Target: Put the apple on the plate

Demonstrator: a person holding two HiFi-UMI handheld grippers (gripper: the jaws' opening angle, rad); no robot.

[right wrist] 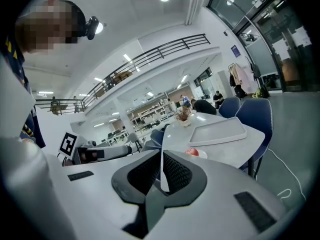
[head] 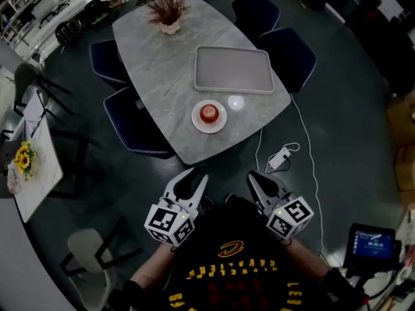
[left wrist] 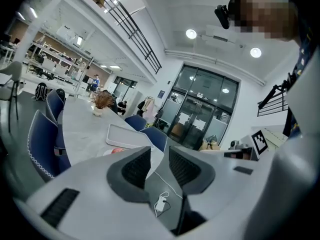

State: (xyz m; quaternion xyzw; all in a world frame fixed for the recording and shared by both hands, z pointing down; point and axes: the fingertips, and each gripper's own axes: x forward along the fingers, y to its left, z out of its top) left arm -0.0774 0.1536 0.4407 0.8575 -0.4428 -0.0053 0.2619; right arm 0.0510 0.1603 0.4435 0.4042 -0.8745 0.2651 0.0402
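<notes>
My left claw (head: 194, 176) hangs with its jaws apart and nothing between them, and my right claw (head: 258, 176) has its jaws drawn together on nothing. Both are low in the frame, close to the holder's shirt and well apart from the worktop (head: 162, 63) in the upper middle. I judge they are held back there because nothing is left to carry: below the bare tray (head: 233, 69), near the worktop's lower edge, the plate (head: 196, 123) already bears the apple (head: 208, 113) at its centre.
</notes>
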